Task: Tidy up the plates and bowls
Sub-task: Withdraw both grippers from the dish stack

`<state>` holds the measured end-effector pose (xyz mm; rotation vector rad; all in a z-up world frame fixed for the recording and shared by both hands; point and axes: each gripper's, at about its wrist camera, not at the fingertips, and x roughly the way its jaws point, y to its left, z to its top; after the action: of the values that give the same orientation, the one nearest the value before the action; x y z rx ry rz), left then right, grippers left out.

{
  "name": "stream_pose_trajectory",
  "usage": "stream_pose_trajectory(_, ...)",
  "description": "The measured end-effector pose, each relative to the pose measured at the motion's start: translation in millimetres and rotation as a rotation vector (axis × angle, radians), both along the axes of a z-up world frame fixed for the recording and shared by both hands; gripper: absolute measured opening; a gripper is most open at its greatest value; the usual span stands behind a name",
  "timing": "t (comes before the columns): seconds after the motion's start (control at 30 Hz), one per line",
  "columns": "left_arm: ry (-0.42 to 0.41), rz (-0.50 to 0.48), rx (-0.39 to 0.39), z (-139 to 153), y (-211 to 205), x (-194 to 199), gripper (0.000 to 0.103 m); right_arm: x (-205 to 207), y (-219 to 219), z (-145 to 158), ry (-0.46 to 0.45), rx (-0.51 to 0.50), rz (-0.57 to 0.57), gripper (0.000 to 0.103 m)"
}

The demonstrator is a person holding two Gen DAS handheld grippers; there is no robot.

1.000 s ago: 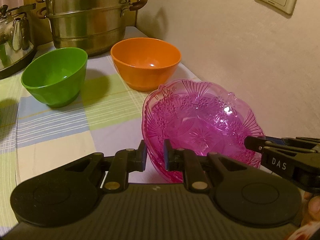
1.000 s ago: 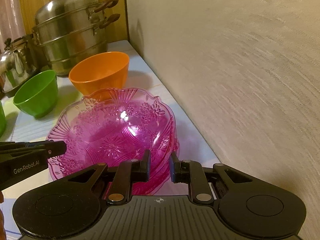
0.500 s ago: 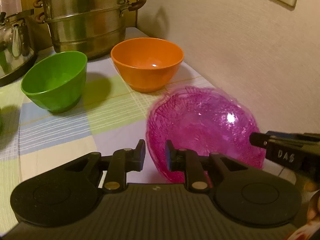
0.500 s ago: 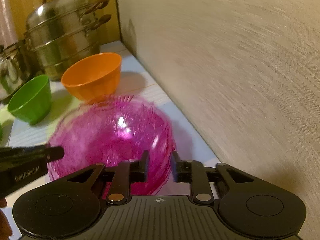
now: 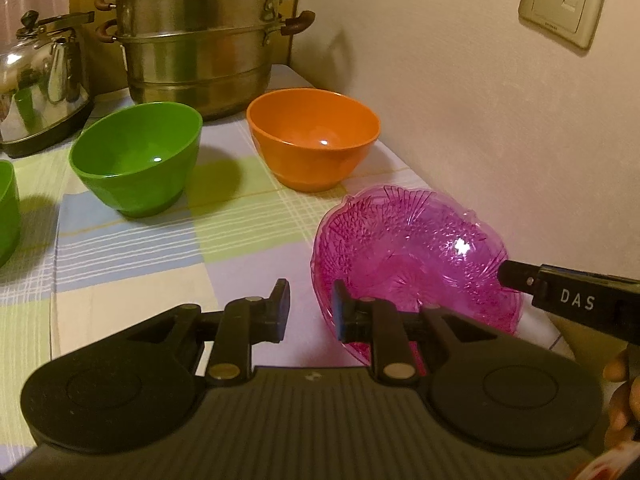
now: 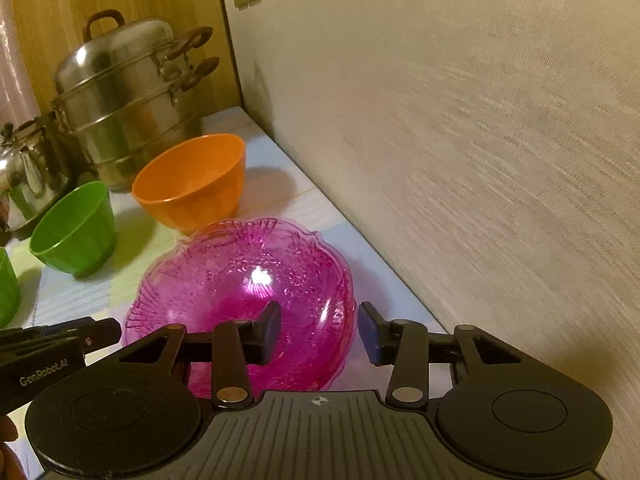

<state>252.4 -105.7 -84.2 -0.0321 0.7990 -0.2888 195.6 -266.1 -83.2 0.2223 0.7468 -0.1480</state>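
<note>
Since a second ago both grippers have spread their jaws, left gripper (image 5: 308,306) and right gripper (image 6: 318,332) releasing the translucent pink patterned plastic bowls (image 6: 244,292), now nested on the checked tablecloth (image 5: 132,256) beside the wall, while the orange plastic bowl (image 5: 312,142) and green plastic bowl (image 5: 136,158) remain unstacked.

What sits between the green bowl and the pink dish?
Only bare checked tablecloth lies between the green bowl and the pink dish, seen in the left wrist view; the orange bowl stands farther back.

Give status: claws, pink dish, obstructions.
Left claw open, at pink dish rim. Right claw open, straddling the rim. Dish on tablecloth. Orange bowl just behind, wall close.
</note>
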Motion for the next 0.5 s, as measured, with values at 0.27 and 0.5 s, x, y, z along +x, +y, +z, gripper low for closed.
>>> stream_pose_trajectory(0.27,-0.001,0.021,-0.030,12,13,-21,0.019,-21,6,16,-0.081,0.004,0.021,0.043)
stream_pose_trajectory(0.5,-0.010,0.058,-0.058,28,36,-48,0.020,-39,35,30,-0.147,0.014,0.117,0.043)
